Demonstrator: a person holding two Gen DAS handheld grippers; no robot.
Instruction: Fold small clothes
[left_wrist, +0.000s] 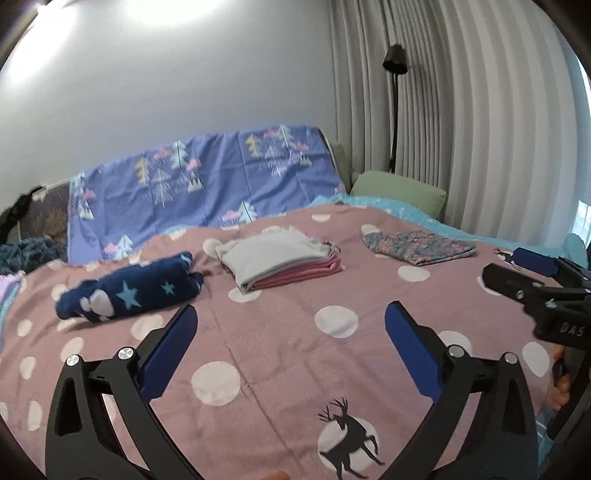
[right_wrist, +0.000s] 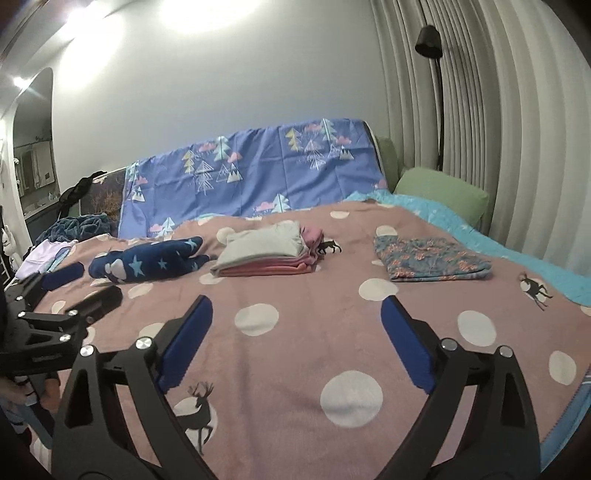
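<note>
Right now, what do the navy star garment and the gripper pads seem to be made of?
Navy star garment: probably plush fleece, matte; its surface looks fuzzy and its rolls thick and soft. Blue pads on the left gripper and right gripper: probably foam or rubber, matte and smooth; the pictures leave it open.

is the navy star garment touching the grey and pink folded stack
Apart. The right wrist view shows a strip of pink blanket between the navy star garment and the folded stack.
</note>
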